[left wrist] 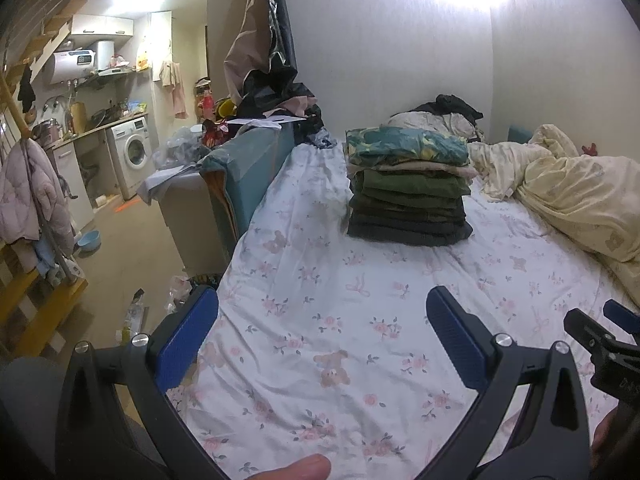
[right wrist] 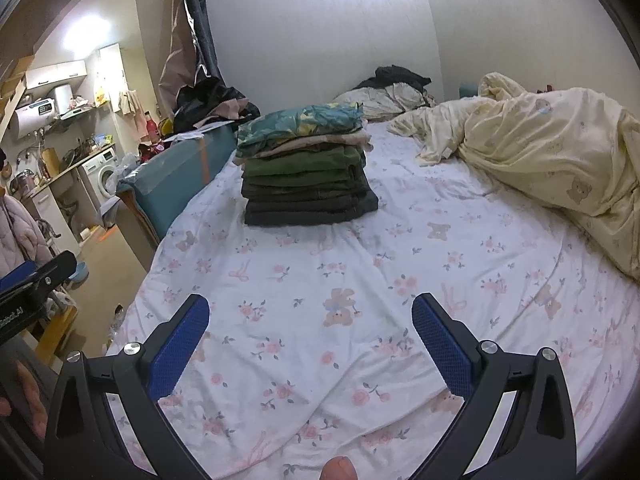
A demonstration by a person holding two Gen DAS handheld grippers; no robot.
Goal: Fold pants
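Note:
A stack of folded pants [left wrist: 408, 196], dark green and grey with a teal patterned piece on top, sits on the floral bed sheet [left wrist: 320, 300]; it also shows in the right wrist view [right wrist: 308, 172]. My left gripper [left wrist: 320, 320] is open and empty above the sheet, well short of the stack. My right gripper [right wrist: 310, 320] is open and empty above the sheet [right wrist: 360, 272]. The right gripper's tip shows at the left view's right edge [left wrist: 600, 332]. No loose pants lie between the grippers.
A crumpled yellow duvet [right wrist: 540, 152] fills the bed's right side. A pile of unfolded clothes [right wrist: 392, 88] lies at the far end by the wall. A teal-covered box [left wrist: 244, 164] stands by the bed's left edge. The kitchen with a washing machine [left wrist: 134, 152] lies far left.

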